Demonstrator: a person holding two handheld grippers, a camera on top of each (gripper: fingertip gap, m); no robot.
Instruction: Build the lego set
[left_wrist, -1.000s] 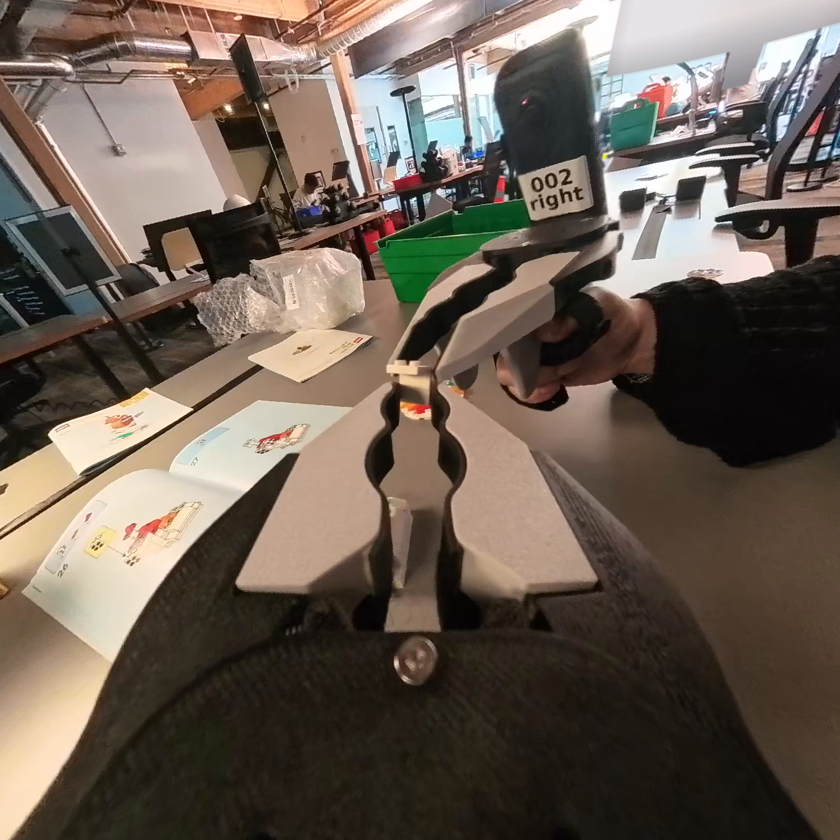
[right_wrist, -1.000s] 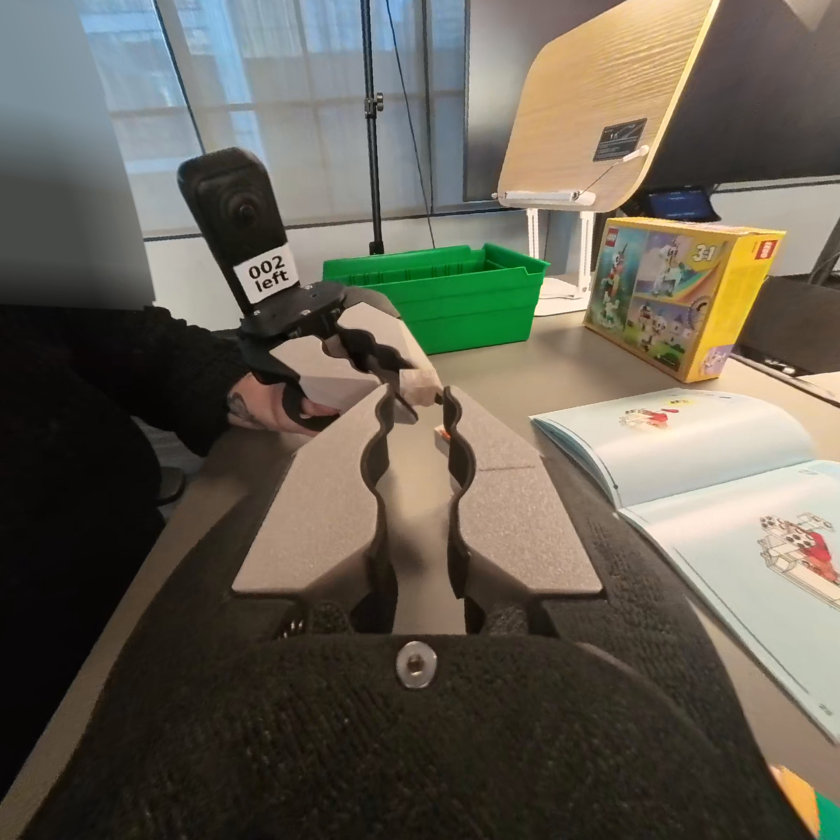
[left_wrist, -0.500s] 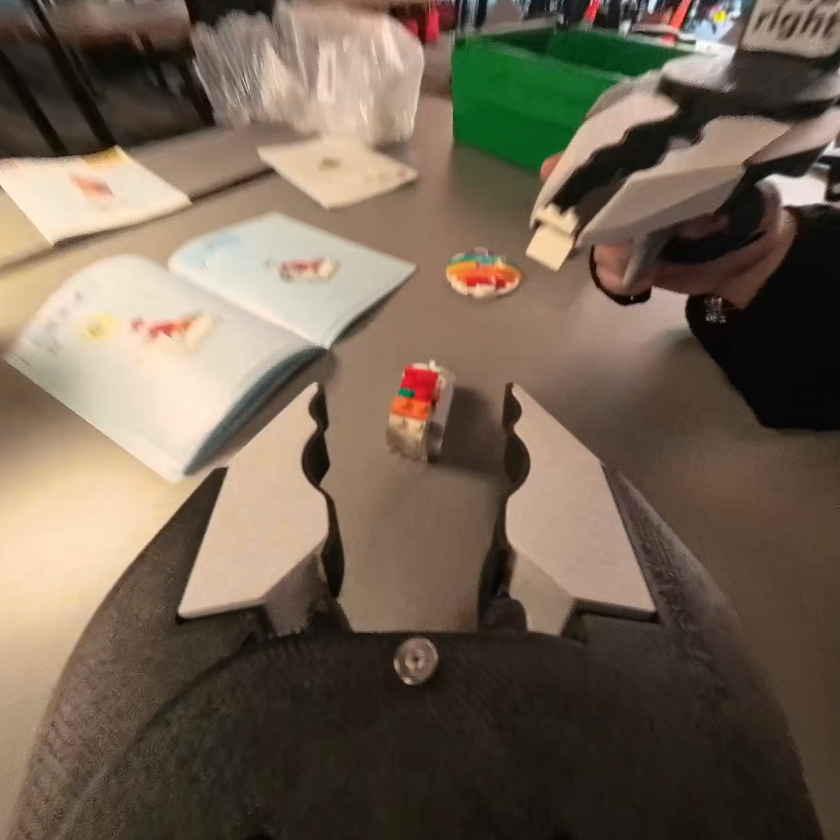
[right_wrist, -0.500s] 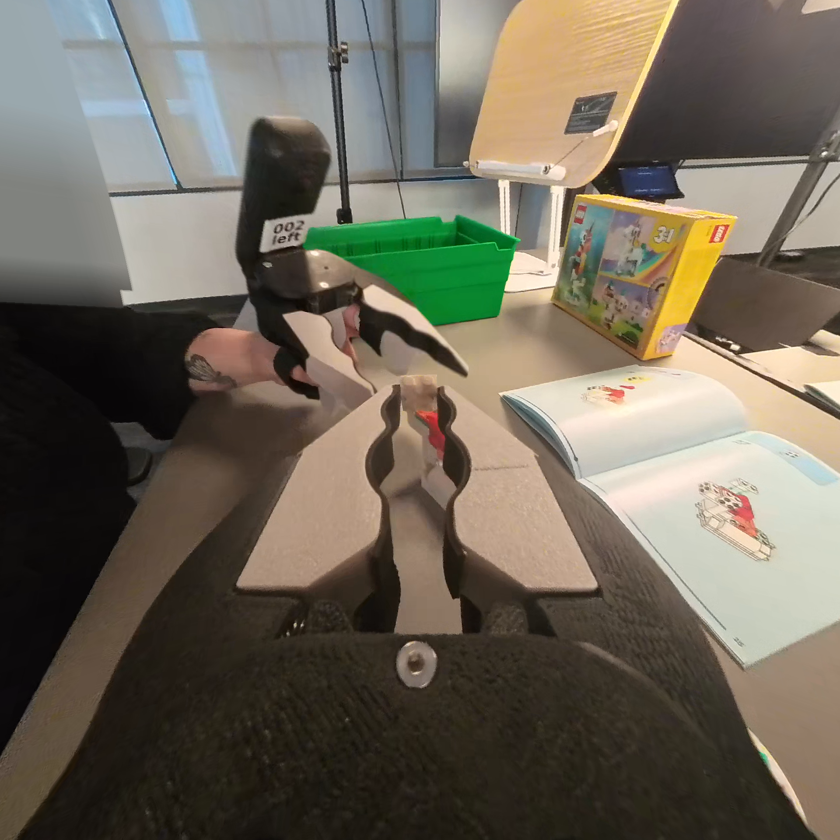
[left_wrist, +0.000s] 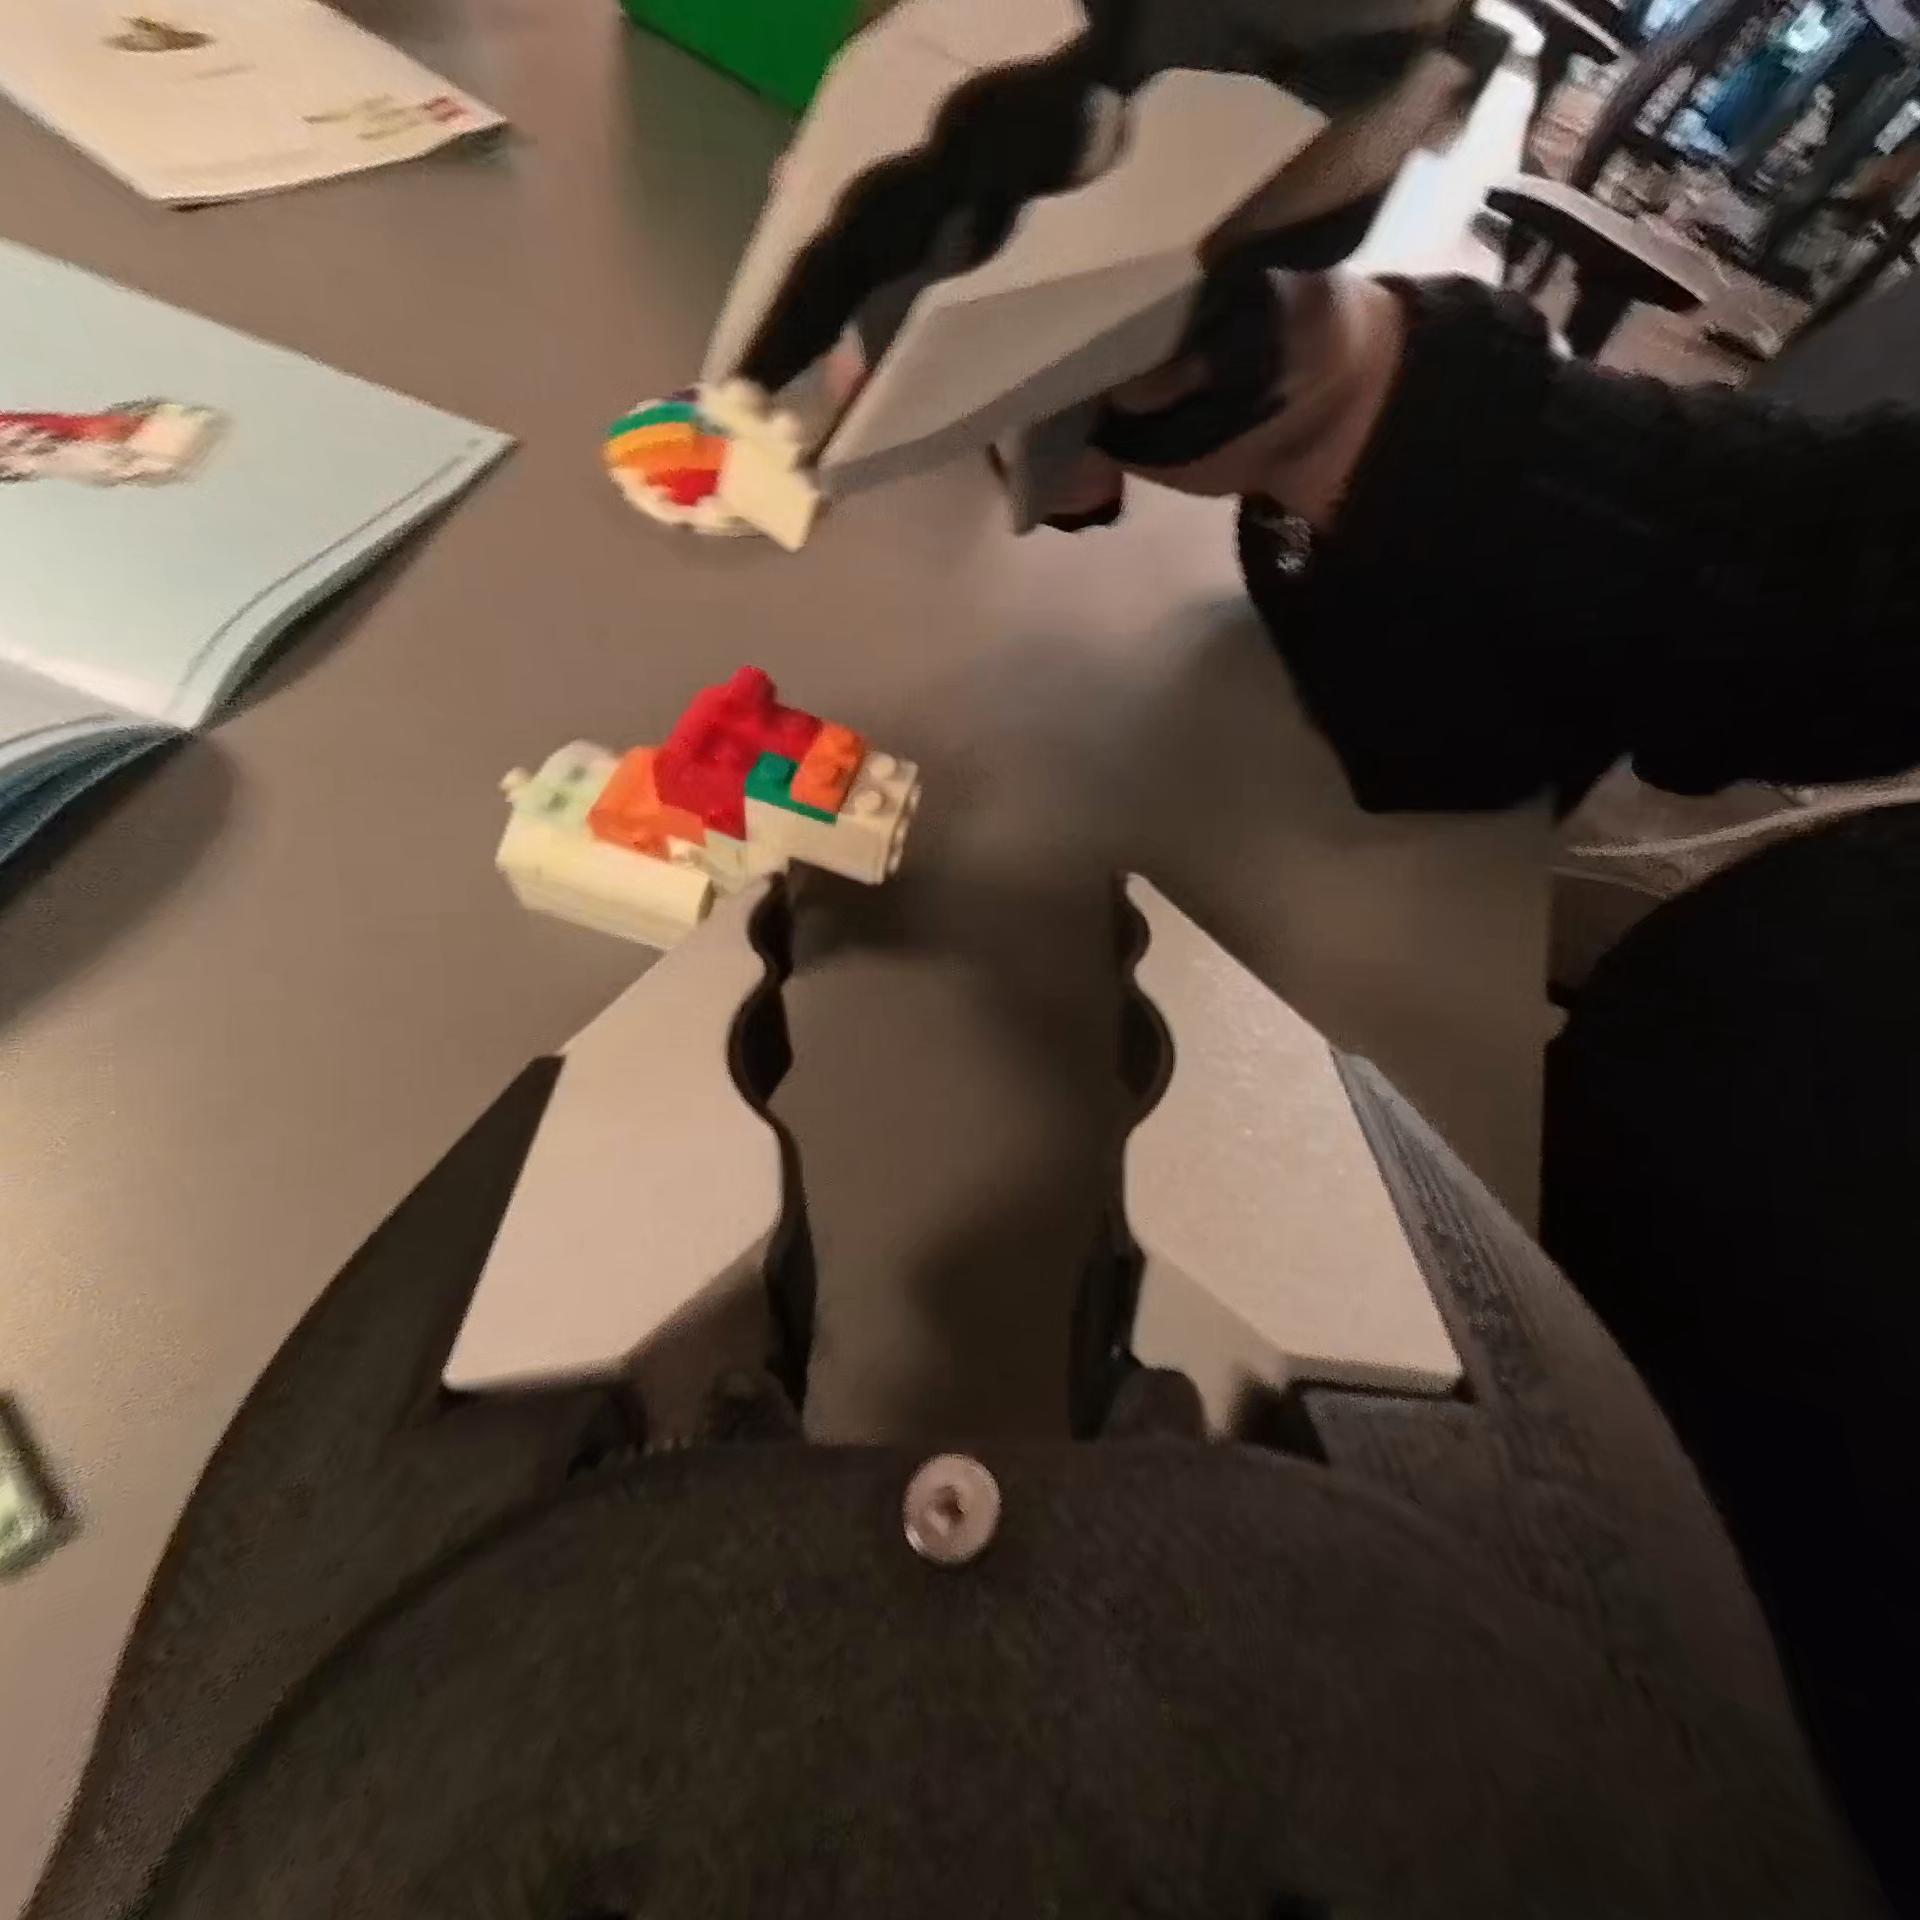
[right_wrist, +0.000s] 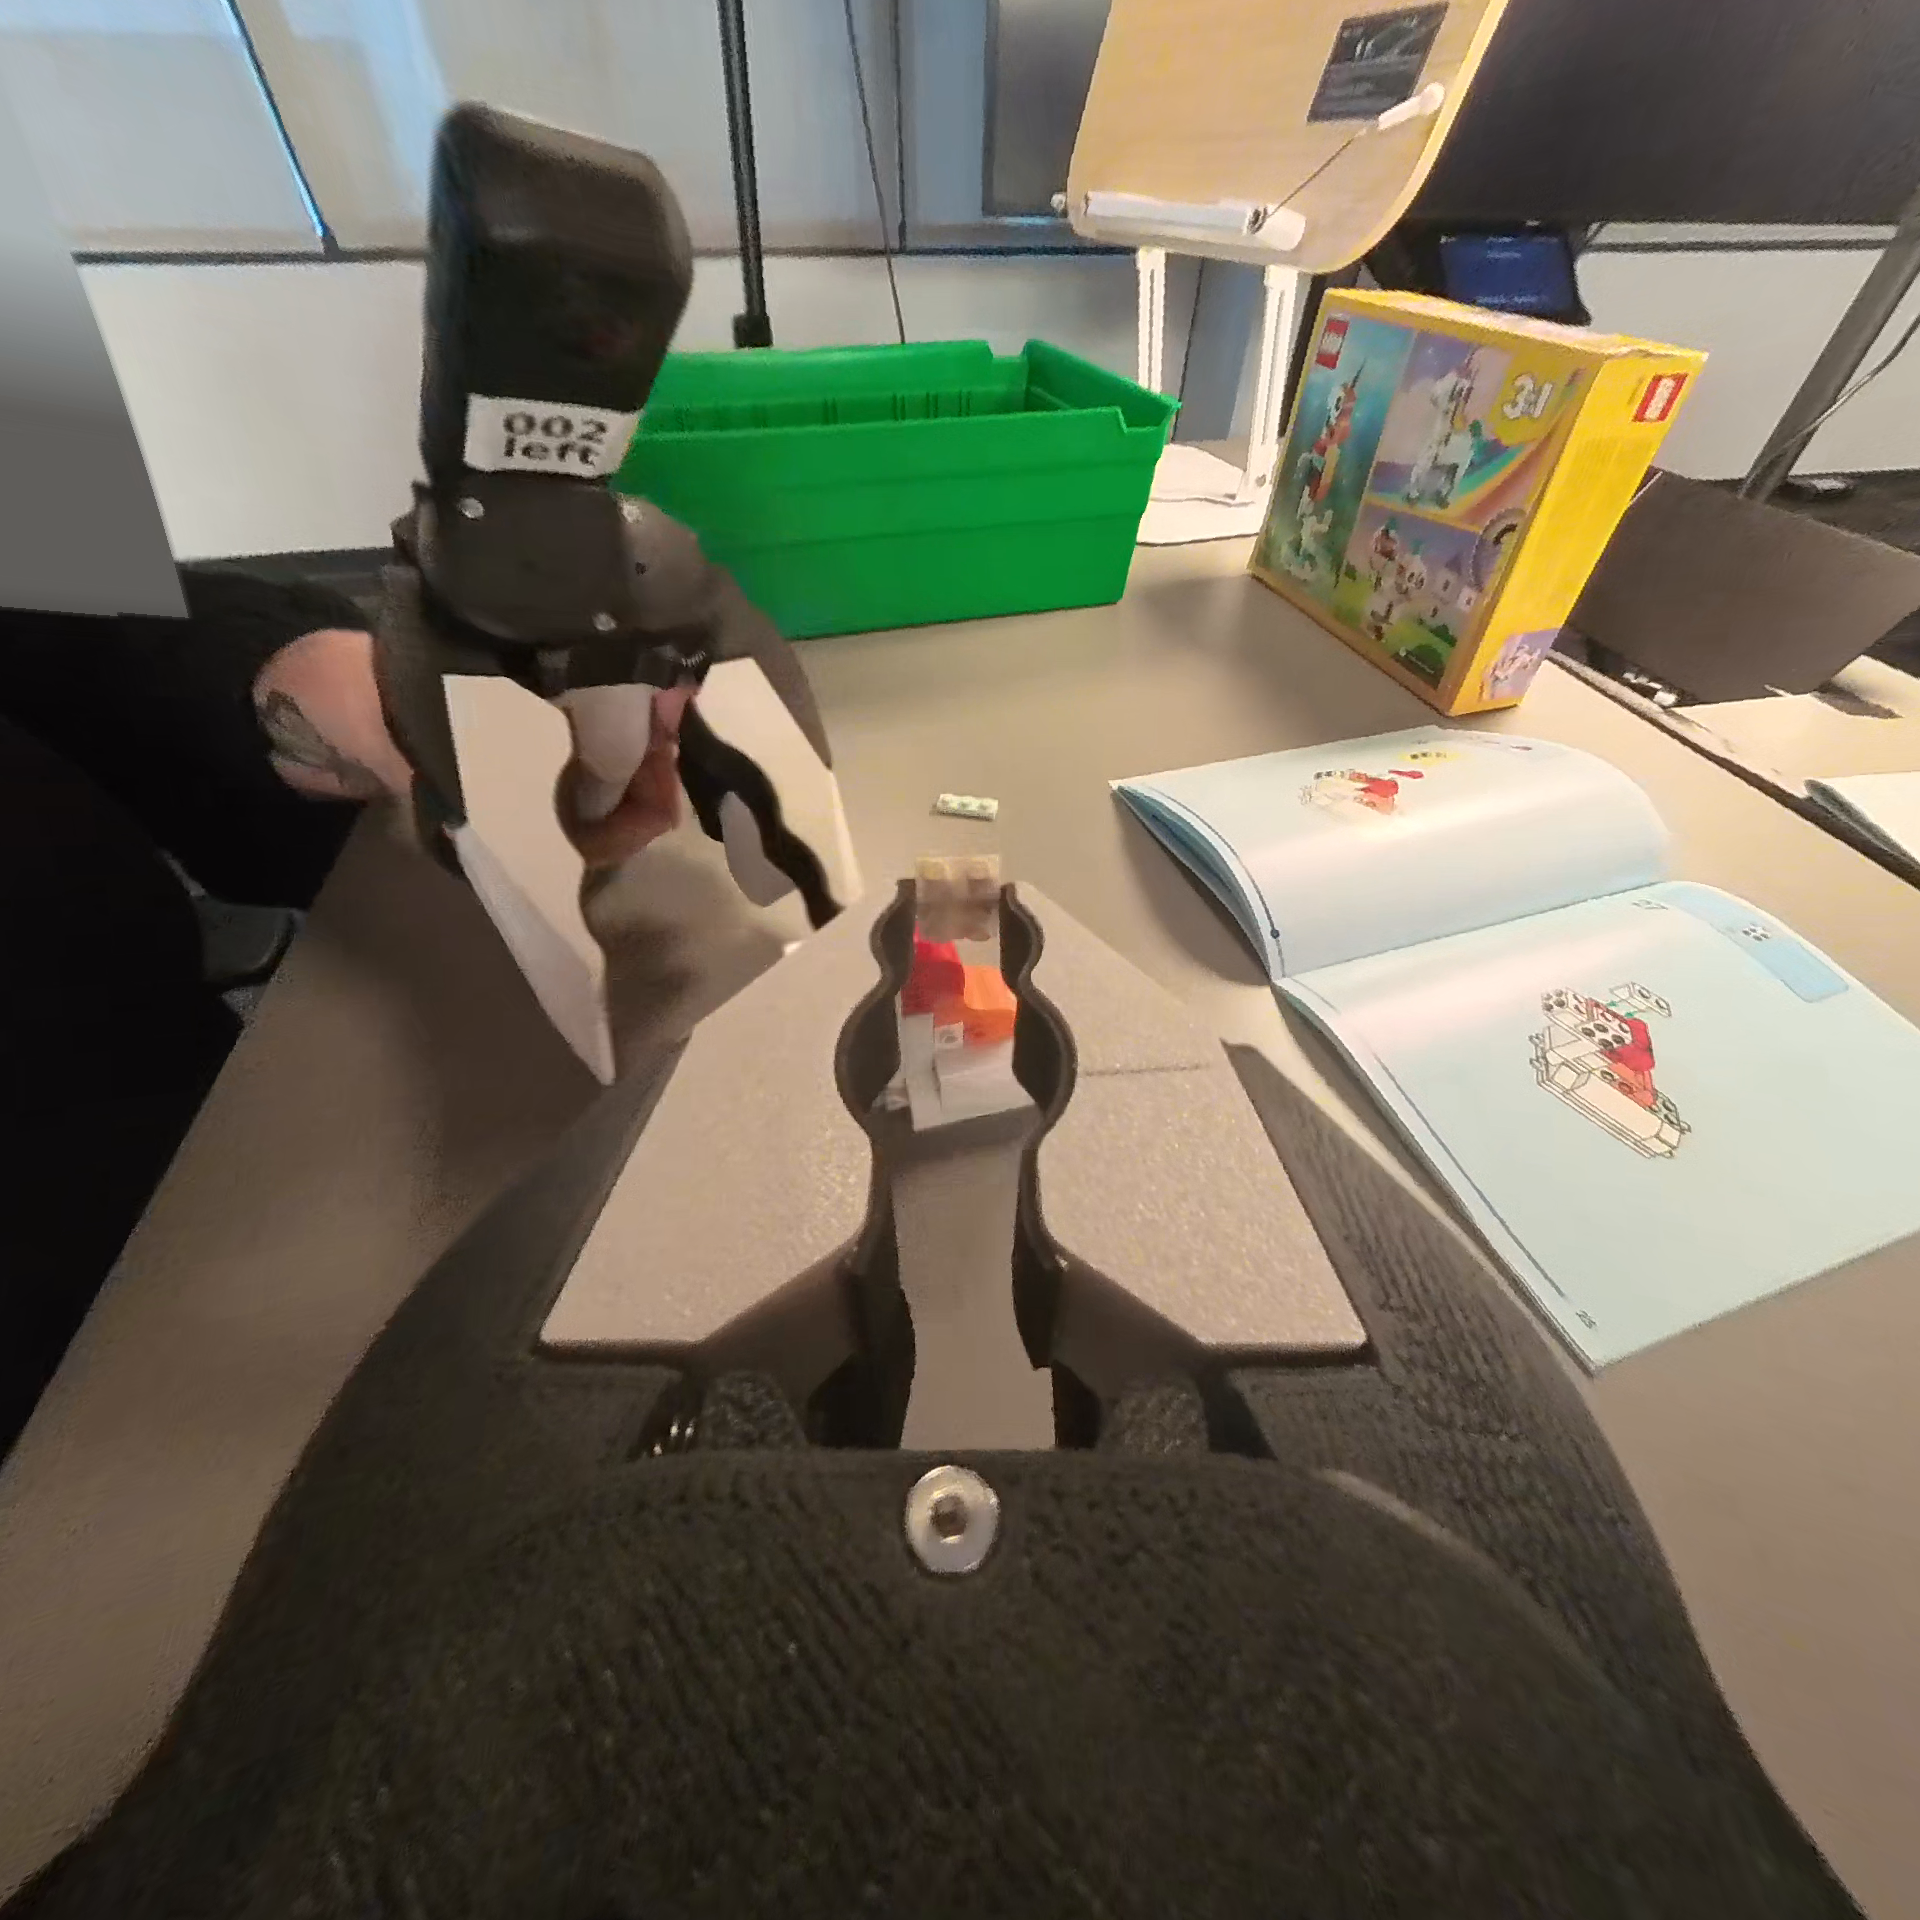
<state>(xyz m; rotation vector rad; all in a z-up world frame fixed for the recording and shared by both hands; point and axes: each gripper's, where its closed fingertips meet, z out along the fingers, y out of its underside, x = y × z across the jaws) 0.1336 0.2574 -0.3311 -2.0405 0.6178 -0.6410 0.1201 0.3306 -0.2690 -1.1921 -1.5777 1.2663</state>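
Left gripper (left_wrist: 951, 894): fingers spread wide, nothing between them; it hangs above the table (left_wrist: 1039, 665), tips pointing down and forward.

Model vs left fingers: the partly built model (left_wrist: 717, 805), white base with red, orange and green bricks on top, lies on the table just ahead of the left fingertip and off to that side, not centred in the gap. One white corner sits almost at that tip.

Model long axis: runs crosswise to the left fingers, roughly left to right in the left wrist view. To close across its short width, I judge the gripper must shift left.

Right gripper (right_wrist: 951, 904): fingers nearly together, pinching a small white brick (right_wrist: 956, 883) at the tips, studs up.

Model vs right fingers: in the right wrist view the model shows through the gap below the held brick, so the brick seems to hover over or just short of it; height above it cannot be told.

Nearer hand: both are close; the left is lower and open, the right carries the part.

Farther out: a rainbow disc piece (left_wrist: 665, 468) beyond the right fingertips, an open instruction booklet (right_wrist: 1455, 966), a small pale plate (right_wrist: 966, 805), a green bin (right_wrist: 883, 488) and the set's yellow box (right_wrist: 1455, 520).
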